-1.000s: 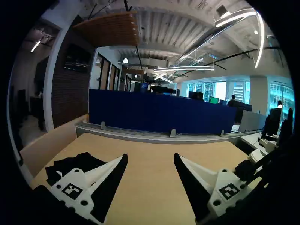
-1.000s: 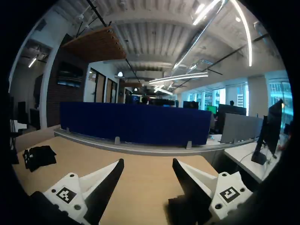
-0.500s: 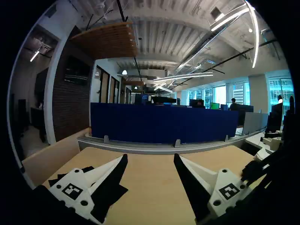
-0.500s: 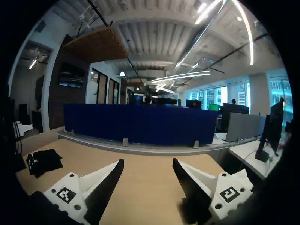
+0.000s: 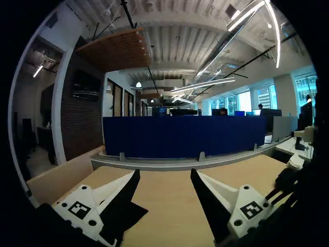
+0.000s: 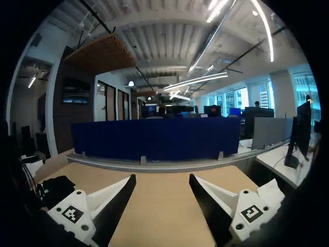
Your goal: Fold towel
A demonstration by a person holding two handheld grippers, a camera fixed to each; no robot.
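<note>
Left gripper (image 5: pixel 164 173) and right gripper (image 6: pixel 162 178) are held level over the wooden bench (image 5: pixel 172 206), fingers spread wide, gripping nothing.
A blue partition (image 5: pixel 183 136) runs along the bench's far edge, and a monitor (image 6: pixel 302 127) stands on the next desk to the right. The black towel (image 5: pixel 131 212) lies crumpled on the bench, partly hidden behind the left gripper's left-hand finger. In the right gripper view it sits well off to the left.

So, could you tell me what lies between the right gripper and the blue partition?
Bare wooden tabletop, then a grey rail below the blue partition; the right gripper view shows it beyond the right gripper.
</note>
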